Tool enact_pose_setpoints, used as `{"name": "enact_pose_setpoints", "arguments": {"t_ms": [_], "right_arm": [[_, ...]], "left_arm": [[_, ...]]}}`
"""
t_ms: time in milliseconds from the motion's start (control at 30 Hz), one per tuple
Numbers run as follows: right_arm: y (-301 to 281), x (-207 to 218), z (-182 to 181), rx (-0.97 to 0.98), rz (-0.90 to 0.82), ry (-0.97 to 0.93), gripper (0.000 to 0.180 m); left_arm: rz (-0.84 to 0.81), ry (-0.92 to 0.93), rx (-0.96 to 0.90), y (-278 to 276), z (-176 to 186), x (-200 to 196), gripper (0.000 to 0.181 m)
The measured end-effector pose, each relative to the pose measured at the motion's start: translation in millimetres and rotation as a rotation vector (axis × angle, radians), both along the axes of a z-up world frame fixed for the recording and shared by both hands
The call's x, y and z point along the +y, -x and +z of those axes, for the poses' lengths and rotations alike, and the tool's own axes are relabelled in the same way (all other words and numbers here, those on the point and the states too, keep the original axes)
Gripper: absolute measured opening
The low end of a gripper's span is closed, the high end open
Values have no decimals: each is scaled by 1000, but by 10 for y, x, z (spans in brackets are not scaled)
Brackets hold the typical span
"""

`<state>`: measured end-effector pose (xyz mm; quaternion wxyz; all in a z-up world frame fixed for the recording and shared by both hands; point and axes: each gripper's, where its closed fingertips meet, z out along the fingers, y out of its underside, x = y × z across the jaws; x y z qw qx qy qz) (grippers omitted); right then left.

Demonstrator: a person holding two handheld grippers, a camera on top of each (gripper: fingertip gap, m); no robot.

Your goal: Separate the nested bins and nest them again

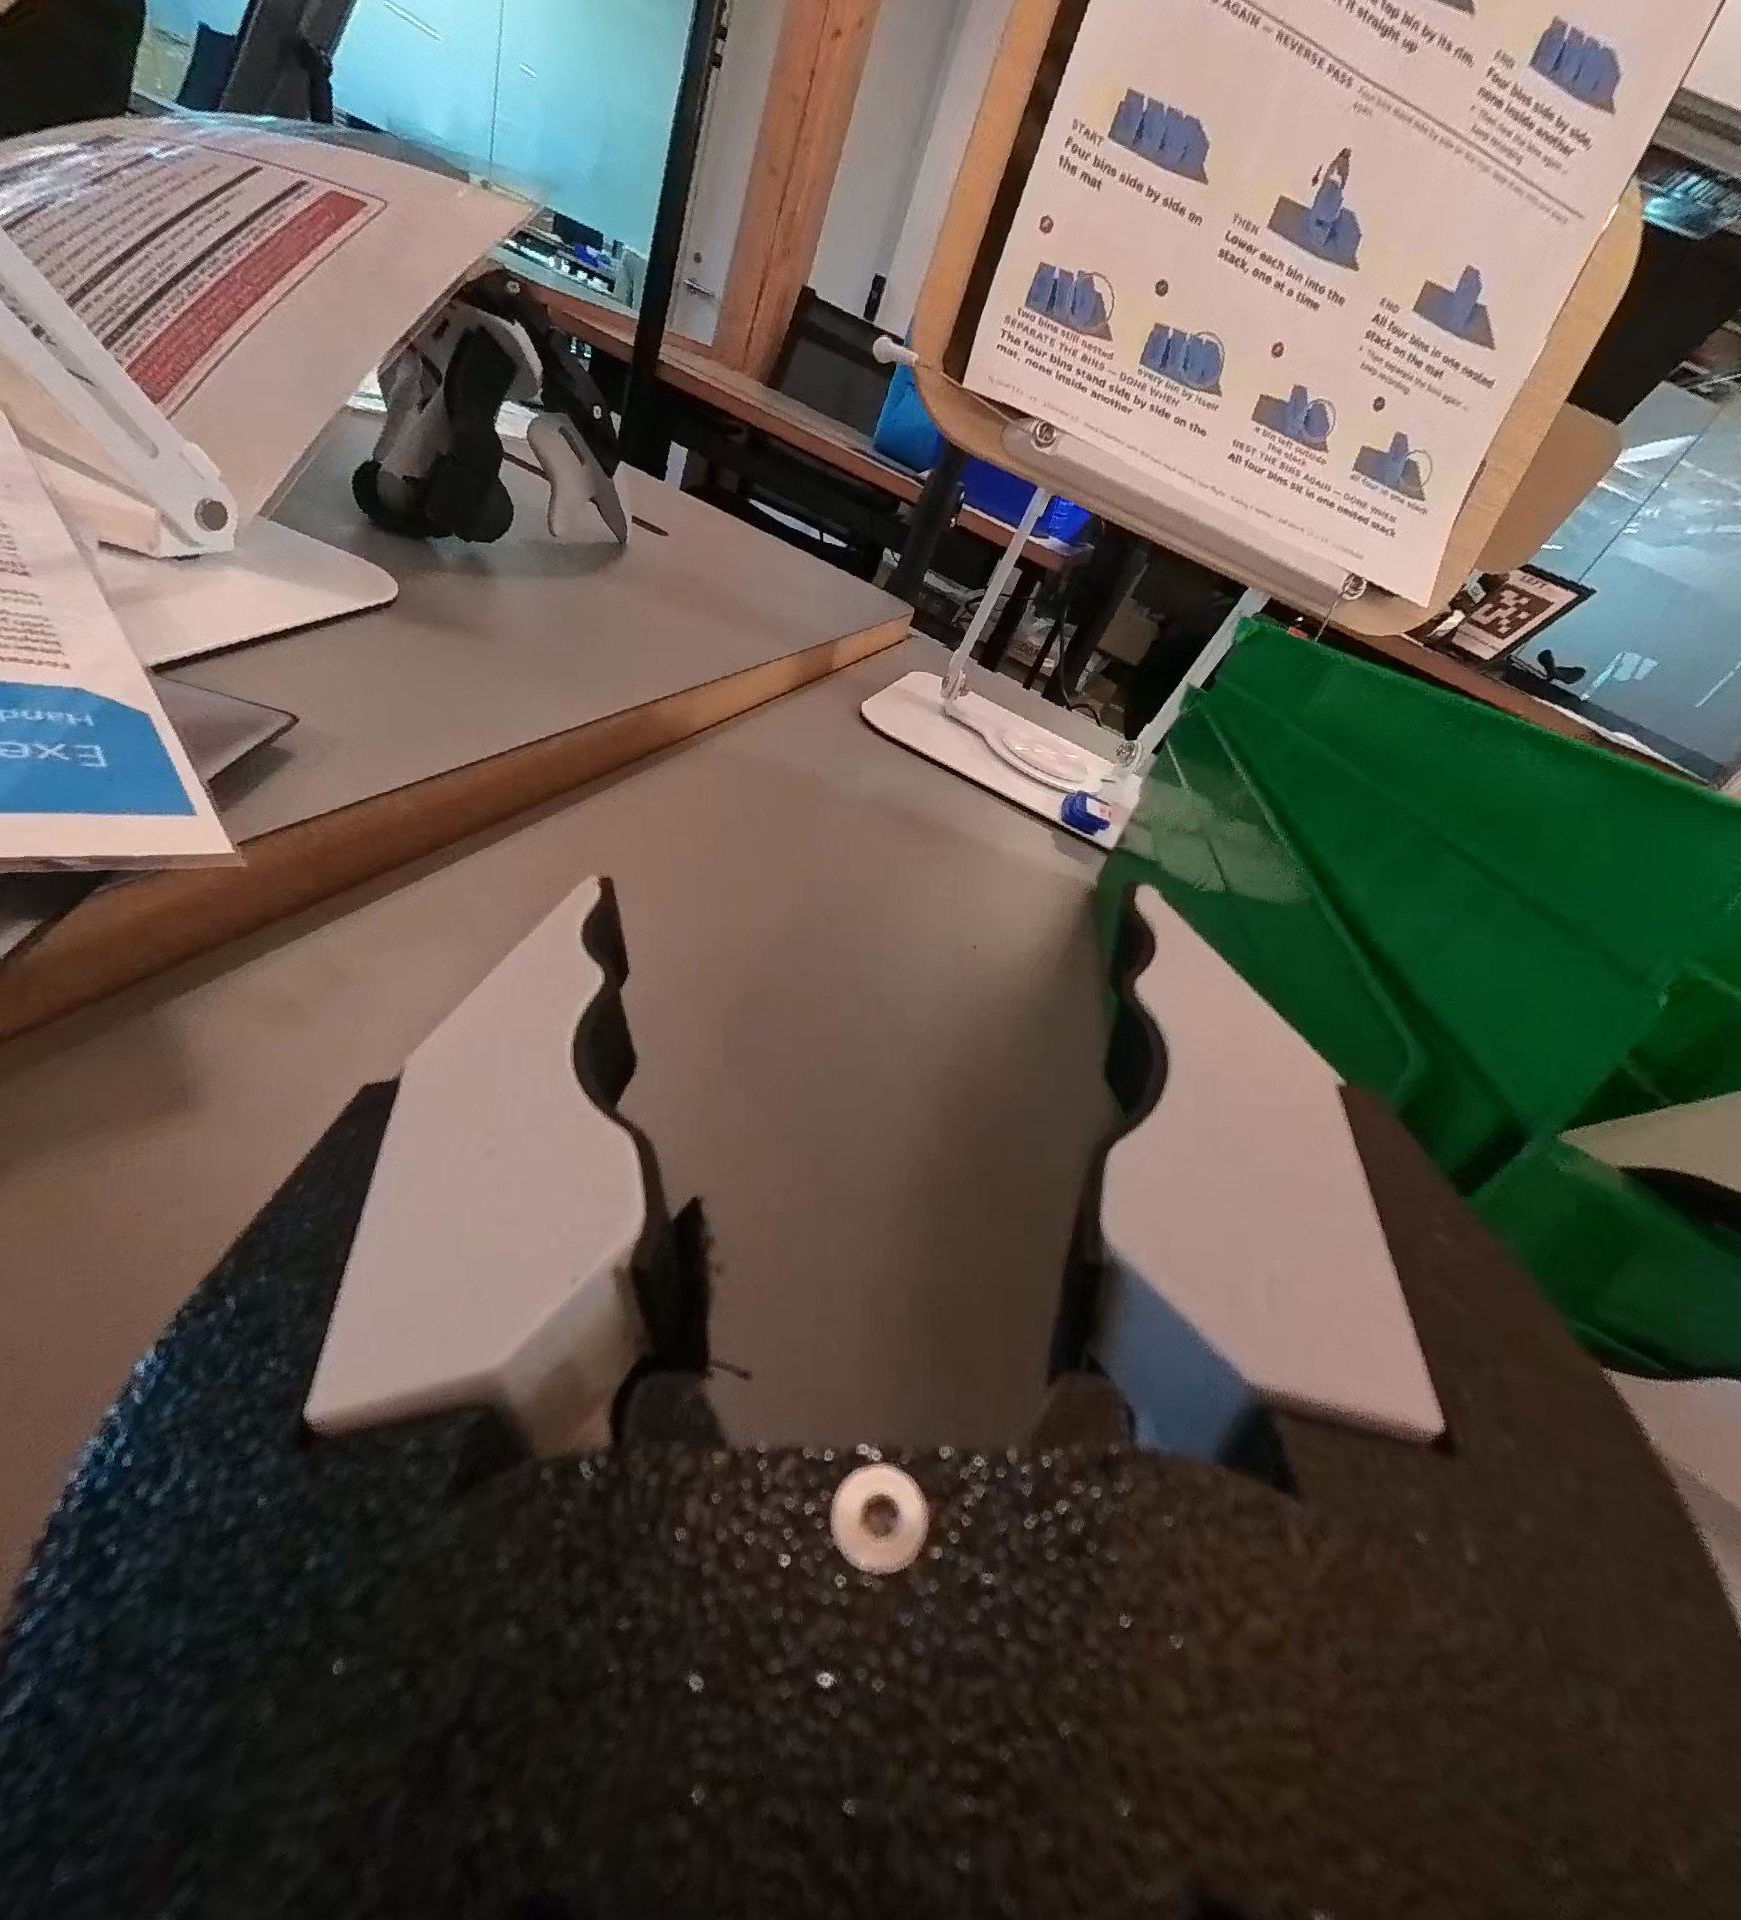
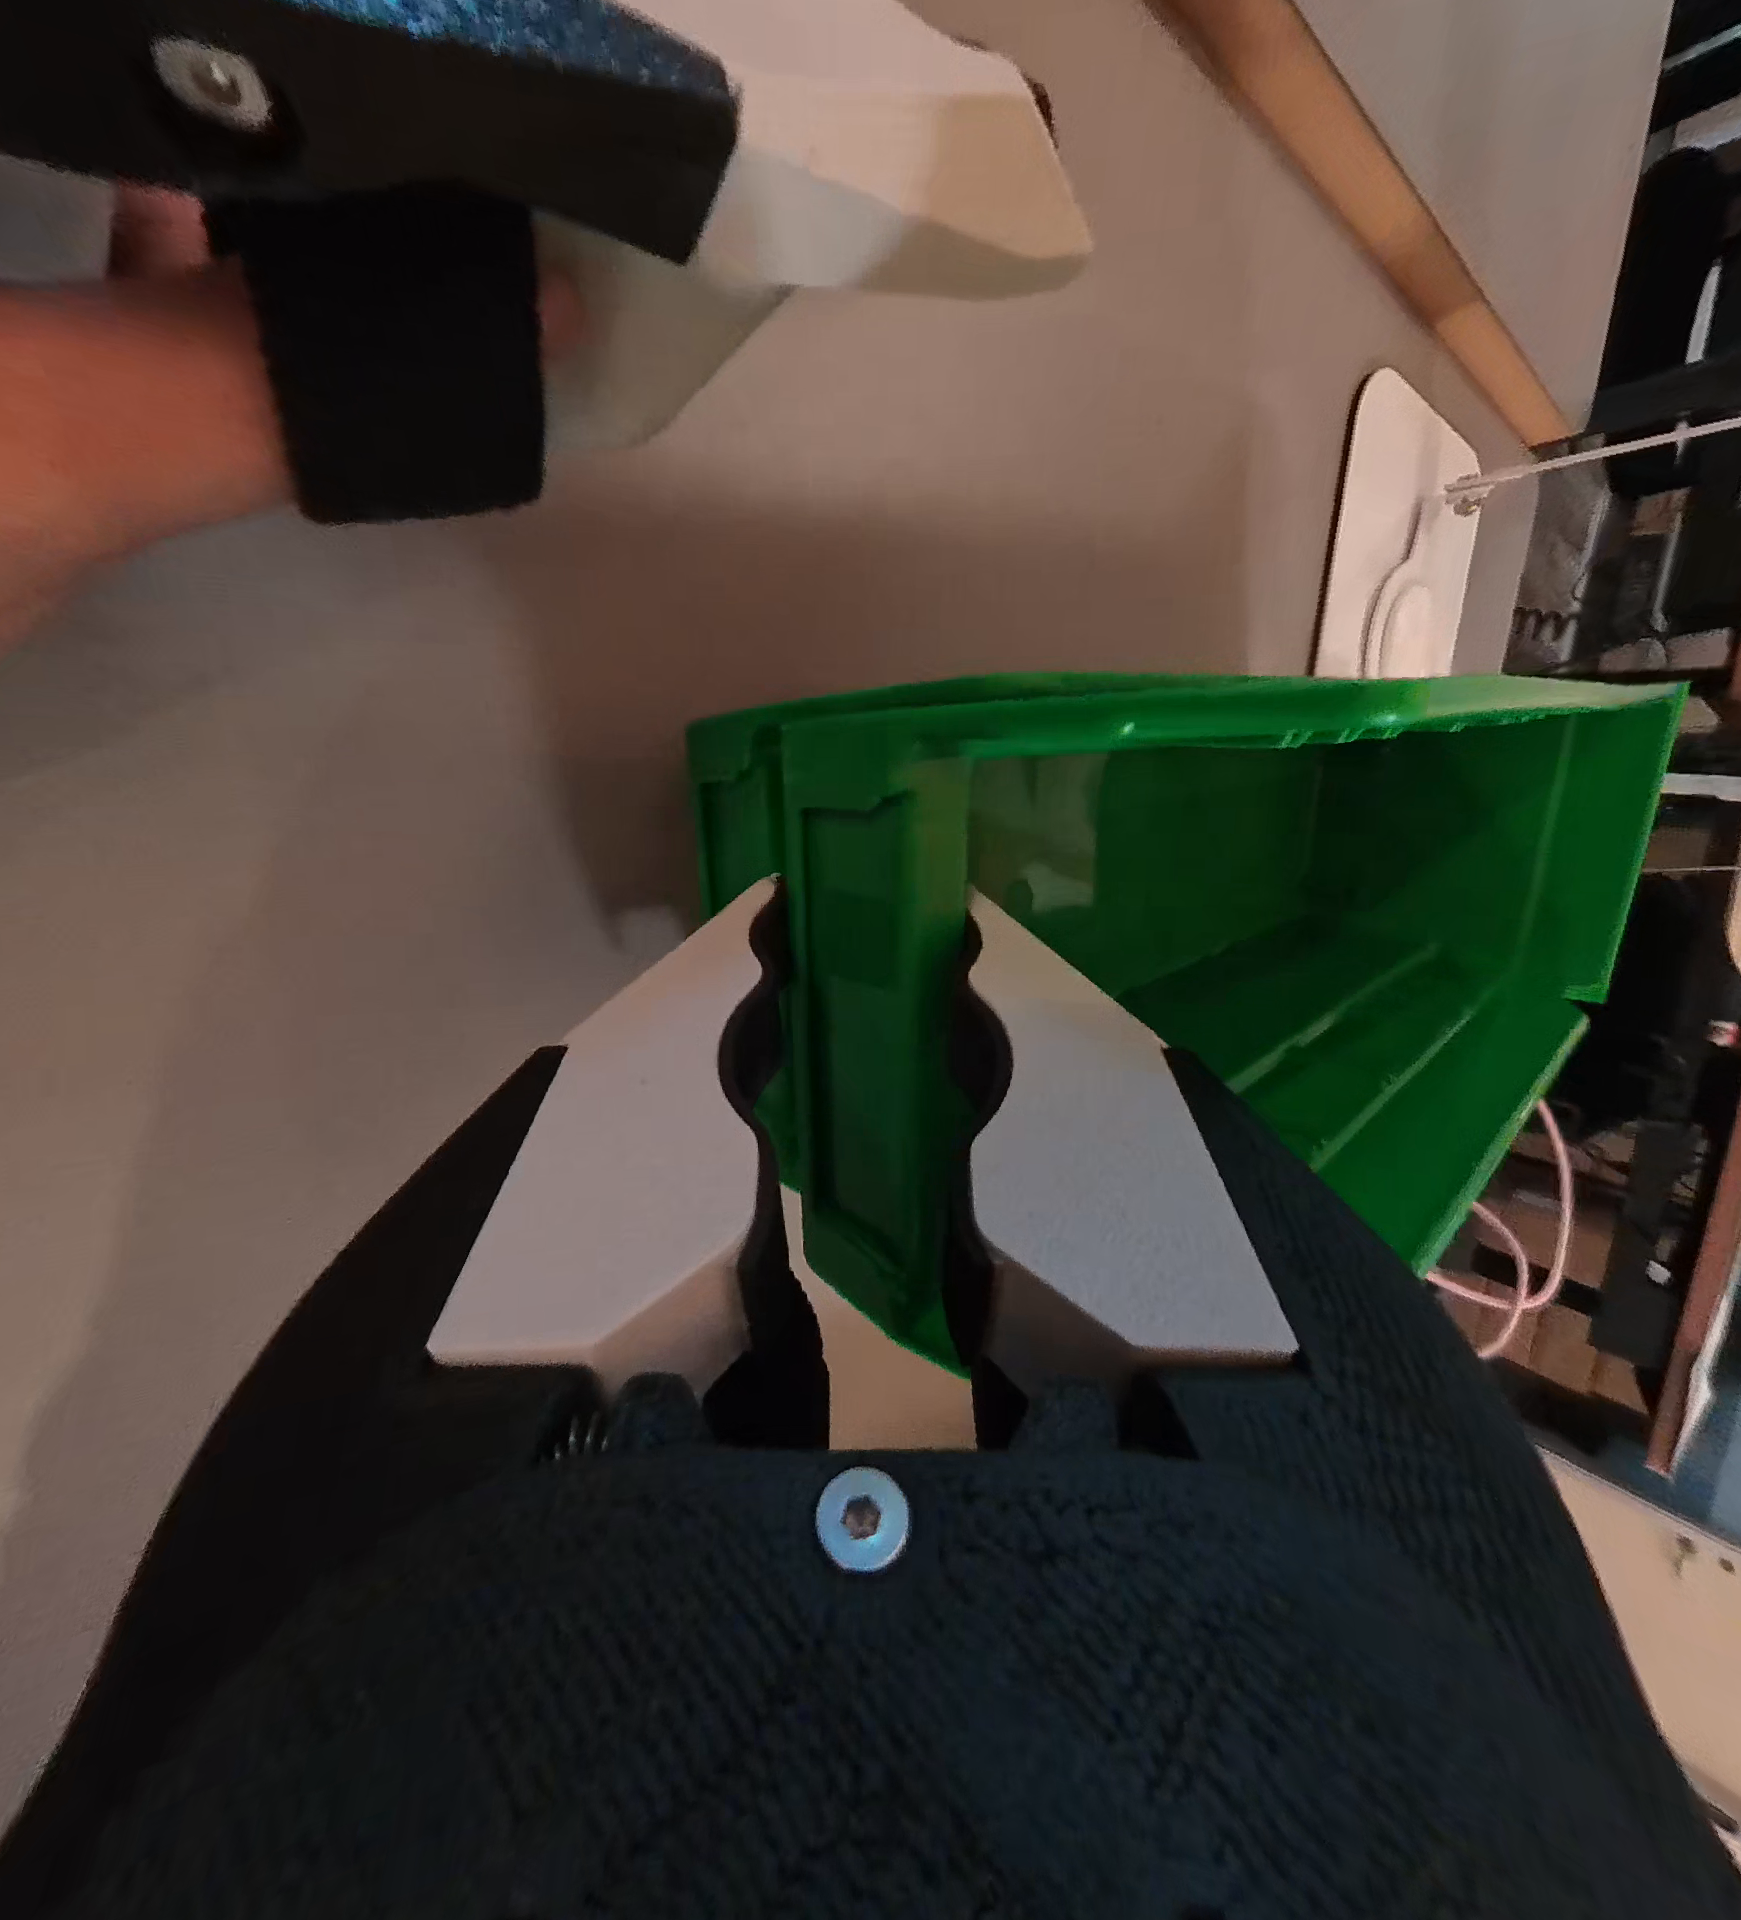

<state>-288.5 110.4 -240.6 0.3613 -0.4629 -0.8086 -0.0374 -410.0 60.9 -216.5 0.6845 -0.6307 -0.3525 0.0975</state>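
Green plastic bins [image 2: 1261, 914] sit nested together, tipped on their side above the grey table. My right gripper [image 2: 871, 914] is shut on the rim wall of the top green bin [image 2: 866, 1039], one finger outside and one inside it. In the left wrist view the green bins [image 1: 1448, 935] fill the right side, and my left gripper [image 1: 871, 914] is open and empty just left of them over the table. The left gripper also shows in the right wrist view [image 2: 845, 229], held by a hand at the upper left.
A white stand base [image 1: 991, 743] carries an instruction sheet on a wooden board [image 1: 1261, 281] behind the bins. A raised grey board with a wooden edge [image 1: 533, 665] lies at the left with papers, another stand and a black-and-white gripper device [image 1: 471, 436].
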Motion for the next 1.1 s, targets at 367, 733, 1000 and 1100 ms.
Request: {"name": "enact_pose_setpoints", "arguments": {"t_ms": [367, 733, 1000, 1100], "right_arm": [[-788, 17, -40, -167, 247, 1, 25], [-901, 133, -11, -10, 334, -146, 26], [-865, 164, -56, -54, 327, -79, 26], [-856, 159, -53, -51, 316, -39, 28]], "left_arm": [[-367, -95, -86, -388, 82, 289, 62], [-691, 53, -132, -1017, -125, 725, 47], [-749, 39, -182, -1101, -161, 762, 45], [-749, 38, -185, -1101, -164, 762, 45]]}}
